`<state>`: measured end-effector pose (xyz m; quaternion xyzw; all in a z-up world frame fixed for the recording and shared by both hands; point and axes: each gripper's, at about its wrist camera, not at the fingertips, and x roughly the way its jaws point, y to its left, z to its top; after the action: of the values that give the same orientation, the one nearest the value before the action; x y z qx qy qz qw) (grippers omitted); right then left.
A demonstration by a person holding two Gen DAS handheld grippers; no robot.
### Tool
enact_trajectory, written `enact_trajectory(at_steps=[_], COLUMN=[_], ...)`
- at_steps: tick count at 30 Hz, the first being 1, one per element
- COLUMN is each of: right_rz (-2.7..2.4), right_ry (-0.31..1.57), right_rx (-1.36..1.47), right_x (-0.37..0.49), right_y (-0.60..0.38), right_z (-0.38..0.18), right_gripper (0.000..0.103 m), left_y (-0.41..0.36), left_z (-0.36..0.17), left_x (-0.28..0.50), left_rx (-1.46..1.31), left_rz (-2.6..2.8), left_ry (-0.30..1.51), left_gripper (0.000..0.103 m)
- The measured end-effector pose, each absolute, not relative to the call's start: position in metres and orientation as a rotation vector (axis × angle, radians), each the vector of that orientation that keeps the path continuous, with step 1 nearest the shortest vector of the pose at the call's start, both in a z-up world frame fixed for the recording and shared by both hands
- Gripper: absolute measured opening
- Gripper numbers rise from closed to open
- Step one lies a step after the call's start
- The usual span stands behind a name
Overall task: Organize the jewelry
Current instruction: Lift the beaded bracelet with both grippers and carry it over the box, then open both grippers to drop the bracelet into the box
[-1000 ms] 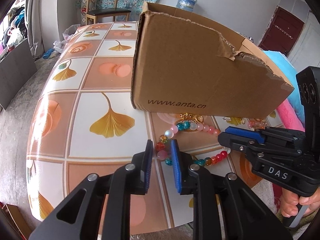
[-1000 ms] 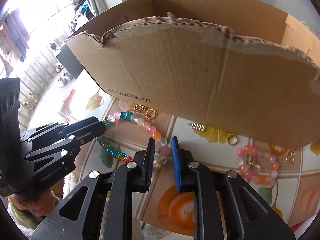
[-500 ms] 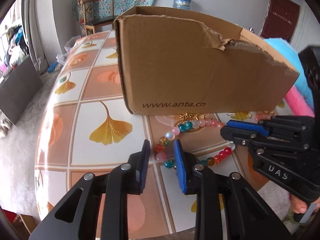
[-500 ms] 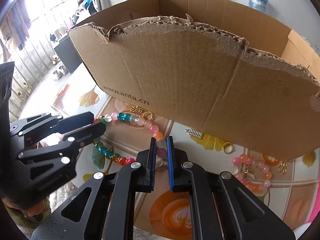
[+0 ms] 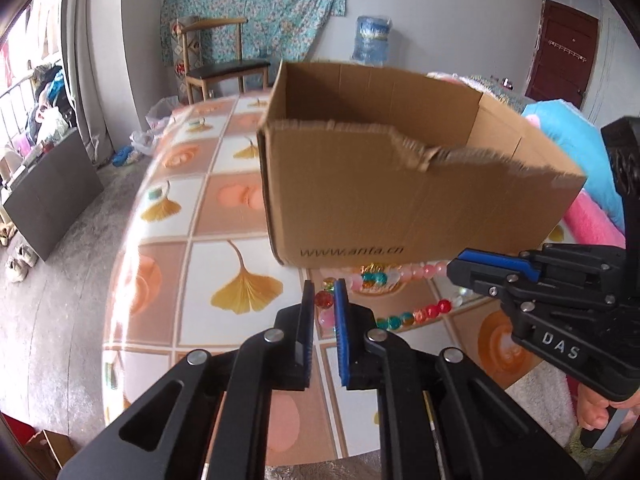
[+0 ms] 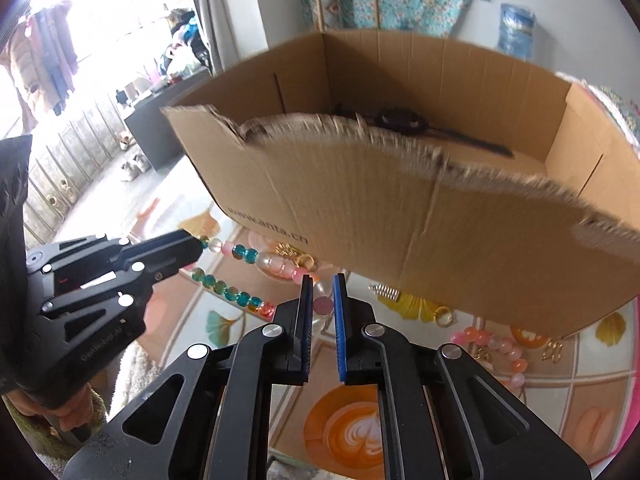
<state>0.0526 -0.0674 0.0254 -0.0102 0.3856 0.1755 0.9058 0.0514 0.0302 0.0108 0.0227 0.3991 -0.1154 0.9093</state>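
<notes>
Left wrist view: looks like the pickup step, with the bead necklace [image 5: 400, 278] getting grabbed at two spots so it can go into the cardboard box [image 5: 400, 192]. The left gripper [image 5: 325, 308] has its jaws closing, nearly together, with a red and a pink bead pinched between the blue pads. The strand runs right along the ginkgo-print table [image 5: 224, 264], just below the box's near wall, and ends under the right gripper [image 5: 460, 270].

Right wrist view: the right gripper [image 6: 322, 306] is clamped on a pink bead and the clear ones beside it, with only a thin gap between the pads. The strand stretches left to the left gripper [image 6: 196, 250] and seems to hang between the two. A black watch [image 6: 400, 120] is already in the box. A beaded bracelet [image 6: 496, 344], gold ring [image 6: 442, 316] and small spring [image 6: 384, 292] sit on the table, near right.

Next move probably calls for both hands raising together to clear that torn near edge, then letting go over the box
</notes>
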Motion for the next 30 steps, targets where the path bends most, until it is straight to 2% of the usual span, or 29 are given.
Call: enact_trajectory(at_steps=[6, 10, 15, 18, 20, 24, 30], right_rz=[0.428, 0.475, 0.494, 0.49, 0.521, 0.562, 0.56], right_ry=[0.679, 0.551, 0.491, 0.562, 0.679, 0.92, 1.13], right_rx=[-0.02, -0.027, -0.072, -0.084, -0.047, 0.02, 0.055], right_x=[0.031, 0.018, 0.048, 0.092, 0.13, 0.199, 0.242], right_y=[-0.076, -0.09, -0.094, -0.111, -0.118, -0.123, -0.116], right_z=[0.068, 0.116, 0.145, 0.15, 0.143, 0.11, 0.062], right_gripper=[0.008, 0.008, 0.008, 0.008, 0.008, 0.008, 0.008], left_y=[0.028, 0.023, 0.014, 0.006, -0.001, -0.013, -0.029], left_z=[0.07, 0.122, 0.162, 0.161, 0.147, 0.108, 0.068], left_x=[0.032, 0.025, 0.049, 0.088, 0.124, 0.176, 0.226], left_rx=[0.058, 0.086, 0.139, 0.153, 0.176, 0.24, 0.338], left_rz=[-0.248, -0.281, -0.323, -0.348, -0.361, -0.35, -0.33], left_ry=[0.686, 0.556, 0.473, 0.542, 0.63, 0.799, 0.978], left_gripper=[0.009, 0.009, 0.009, 0.009, 0.009, 0.009, 0.01])
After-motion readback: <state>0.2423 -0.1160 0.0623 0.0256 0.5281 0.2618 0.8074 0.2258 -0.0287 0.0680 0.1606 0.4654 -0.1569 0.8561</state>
